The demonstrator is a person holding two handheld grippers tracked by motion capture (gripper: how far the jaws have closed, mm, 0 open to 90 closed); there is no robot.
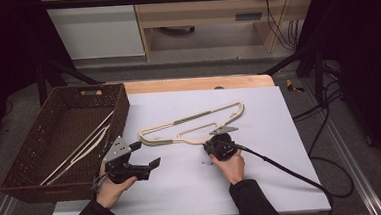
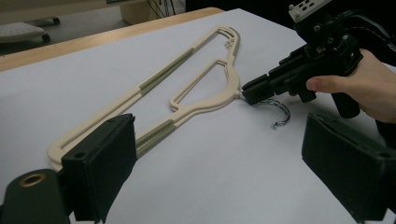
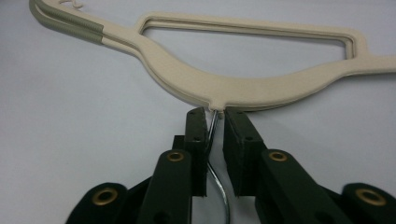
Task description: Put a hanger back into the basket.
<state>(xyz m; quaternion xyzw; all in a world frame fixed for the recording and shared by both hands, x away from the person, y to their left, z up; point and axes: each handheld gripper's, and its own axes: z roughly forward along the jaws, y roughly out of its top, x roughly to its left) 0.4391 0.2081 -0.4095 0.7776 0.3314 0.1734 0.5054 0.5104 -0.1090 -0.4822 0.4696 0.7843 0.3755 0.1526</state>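
A cream plastic hanger (image 1: pixel 194 125) (image 2: pixel 210 100) (image 3: pixel 243 88) with grey-green grip strips lies flat on the white table top. Its metal hook (image 2: pixel 280 114) (image 3: pixel 217 182) points toward the person. My right gripper (image 1: pixel 213 141) (image 2: pixel 250 93) (image 3: pixel 215 114) is low at the hanger's neck, and the hook's wire runs between its jaws. The jaws are narrowly apart, with the wire against the left pad and a slim gap at the other. My left gripper (image 1: pixel 146 154) (image 2: pixel 224 158) hovers beside the hanger's left end, wide open with nothing between its jaws.
A brown woven basket (image 1: pixel 123 106) stands at the table's left with another pale hanger (image 1: pixel 80 147) lying inside. A cable (image 1: pixel 282 164) trails from the right gripper off the table's right side. A wooden strip (image 1: pixel 197 83) borders the far edge.
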